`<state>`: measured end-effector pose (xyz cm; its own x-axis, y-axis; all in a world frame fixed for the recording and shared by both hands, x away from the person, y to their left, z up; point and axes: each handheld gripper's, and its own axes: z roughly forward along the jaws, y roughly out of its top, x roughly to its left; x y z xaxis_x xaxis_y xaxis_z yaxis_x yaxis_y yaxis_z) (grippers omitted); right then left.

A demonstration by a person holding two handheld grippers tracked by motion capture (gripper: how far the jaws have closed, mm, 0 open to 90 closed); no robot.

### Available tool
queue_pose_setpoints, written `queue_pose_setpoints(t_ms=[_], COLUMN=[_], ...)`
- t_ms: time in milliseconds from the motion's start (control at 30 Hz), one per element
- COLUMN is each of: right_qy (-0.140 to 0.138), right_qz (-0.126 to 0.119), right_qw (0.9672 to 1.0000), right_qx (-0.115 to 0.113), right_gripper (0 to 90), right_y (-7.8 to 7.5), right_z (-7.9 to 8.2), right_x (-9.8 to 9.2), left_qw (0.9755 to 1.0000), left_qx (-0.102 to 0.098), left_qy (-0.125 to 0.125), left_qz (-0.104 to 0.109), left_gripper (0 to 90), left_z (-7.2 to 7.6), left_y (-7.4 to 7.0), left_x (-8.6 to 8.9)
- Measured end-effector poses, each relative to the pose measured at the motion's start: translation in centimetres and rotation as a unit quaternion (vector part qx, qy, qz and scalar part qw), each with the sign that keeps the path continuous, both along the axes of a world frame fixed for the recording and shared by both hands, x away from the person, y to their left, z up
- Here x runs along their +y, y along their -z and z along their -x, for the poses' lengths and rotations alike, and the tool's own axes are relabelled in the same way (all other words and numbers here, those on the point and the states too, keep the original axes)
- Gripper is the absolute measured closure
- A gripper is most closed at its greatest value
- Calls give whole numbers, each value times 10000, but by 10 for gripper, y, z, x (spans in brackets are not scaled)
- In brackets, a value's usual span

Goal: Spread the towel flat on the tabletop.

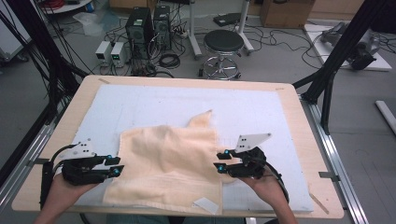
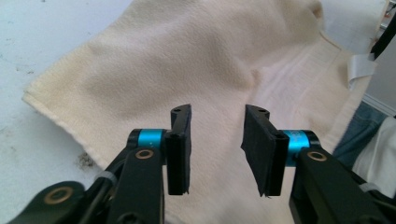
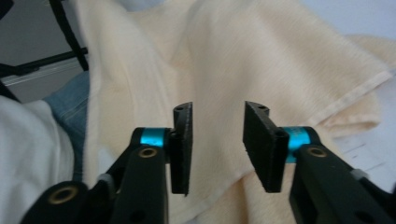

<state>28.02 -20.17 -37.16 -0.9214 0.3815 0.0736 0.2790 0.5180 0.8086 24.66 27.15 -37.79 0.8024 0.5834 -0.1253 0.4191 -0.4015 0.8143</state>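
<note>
A cream towel point(image 1: 168, 163) lies rumpled and partly folded on the white mat point(image 1: 154, 100), one corner peaking toward the far side. My left gripper point(image 1: 117, 165) hovers at the towel's left edge, pointing right. In the left gripper view its jaws point(image 2: 217, 149) stand apart above the towel point(image 2: 187, 60) with nothing between the pads. My right gripper point(image 1: 219, 160) sits at the towel's right edge, pointing left. Its jaws point(image 3: 217, 147) are likewise apart over the cloth point(image 3: 261, 56), gripping nothing.
A white label point(image 1: 205, 204) sticks out at the towel's near edge. The mat covers a wooden table point(image 1: 299, 121). Beyond the table stand a black stool point(image 1: 223, 44), computer towers point(image 1: 140, 28) and cables on the floor. A black frame post point(image 1: 327, 74) rises at right.
</note>
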Motion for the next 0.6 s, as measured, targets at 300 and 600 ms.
queue_pose_setpoints(t_ms=[300, 600], right_qy=[-21, -107], right_qz=[315, 561], right_qw=[9989, 9983], right_qx=[-339, 87], right_gripper=[490, 768], right_y=[23, 47], right_z=[-45, -65], right_x=[29, 40], left_qw=[9994, 9965], left_qx=[-57, 103], left_qy=[-276, -429], left_qz=[-200, -716], left_gripper=[461, 674], left_z=[-57, -77], left_y=[34, 61], left_x=[-28, -40])
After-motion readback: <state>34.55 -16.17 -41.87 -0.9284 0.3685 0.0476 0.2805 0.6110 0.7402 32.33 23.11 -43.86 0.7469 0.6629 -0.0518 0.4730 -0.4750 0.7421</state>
